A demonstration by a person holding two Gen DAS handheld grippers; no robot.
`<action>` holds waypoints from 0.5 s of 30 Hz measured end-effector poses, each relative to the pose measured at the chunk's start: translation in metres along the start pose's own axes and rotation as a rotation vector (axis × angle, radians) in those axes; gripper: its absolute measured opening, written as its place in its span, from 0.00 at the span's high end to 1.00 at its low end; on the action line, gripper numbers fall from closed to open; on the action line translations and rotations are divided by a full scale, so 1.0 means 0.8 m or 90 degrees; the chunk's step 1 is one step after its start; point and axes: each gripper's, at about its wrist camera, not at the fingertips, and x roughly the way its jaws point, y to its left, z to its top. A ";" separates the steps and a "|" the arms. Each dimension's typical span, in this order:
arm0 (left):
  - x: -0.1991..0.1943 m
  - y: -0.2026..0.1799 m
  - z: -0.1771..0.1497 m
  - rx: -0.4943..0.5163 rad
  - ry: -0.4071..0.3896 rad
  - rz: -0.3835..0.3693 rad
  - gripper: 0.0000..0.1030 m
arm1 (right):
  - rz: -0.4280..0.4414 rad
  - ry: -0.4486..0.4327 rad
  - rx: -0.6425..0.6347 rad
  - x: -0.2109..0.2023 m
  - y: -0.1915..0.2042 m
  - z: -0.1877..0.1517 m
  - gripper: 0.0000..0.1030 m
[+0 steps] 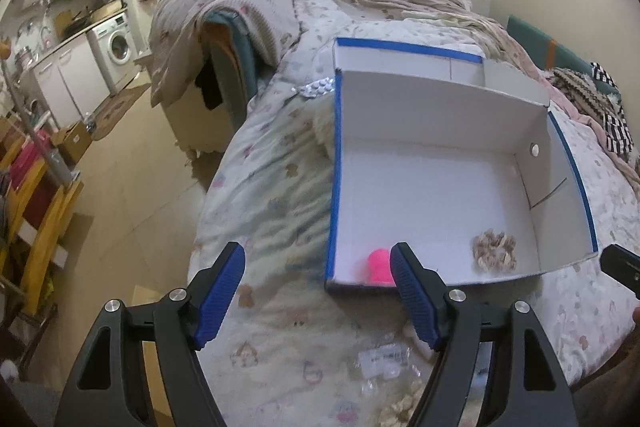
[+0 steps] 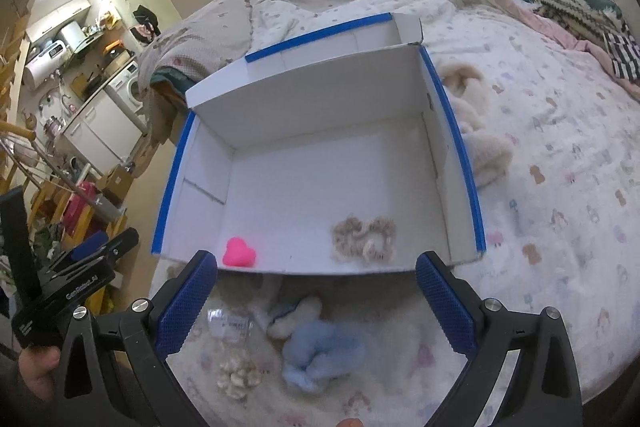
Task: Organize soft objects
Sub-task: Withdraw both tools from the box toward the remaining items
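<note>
From the left wrist camera, we see our left gripper [image 1: 318, 291] with its blue fingers [image 1: 222, 293] wide apart and nothing between them. It hangs over the bed's patterned quilt [image 1: 276, 187], just in front of the white cardboard box with blue edges [image 1: 334, 163]. Inside the box a pink heart-shaped squishy [image 1: 378, 265] sits by the near wall and a beige scrunchie [image 1: 494, 247] lies further to the right. One finger hides part of the pink squishy, so we could bump the low box wall if we reach in without looking. The box sits on soft bedding, so a push could slide or tip it. From the right wrist camera, our right gripper [image 2: 316, 301] is also wide open and holds nothing. Below it on the quilt lie a fluffy blue thing [image 2: 320, 355], a cream fluffy thing [image 2: 294, 317] touching it, a clear plastic bag [image 2: 230, 325] and some pale shell-like bits [image 2: 238, 377]. These still wait outside the box. The blue and cream things touch, so a grab may catch both, or pinch the quilt too. The bag is slippery and may slide away. A big cream plush toy [image 2: 476, 131] lies just beside the box's right wall; pulling it could drag the box.
</note>
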 end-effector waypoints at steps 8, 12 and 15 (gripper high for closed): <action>-0.027 0.003 -0.017 0.006 0.018 0.039 0.29 | 0.025 0.009 0.015 -0.015 0.001 -0.015 0.00; -0.049 -0.006 -0.010 -0.003 0.007 0.026 0.29 | 0.033 0.010 0.013 -0.020 0.005 -0.019 0.00; -0.049 -0.010 -0.008 -0.006 0.014 0.019 0.29 | 0.031 0.015 0.012 -0.019 0.005 -0.021 0.00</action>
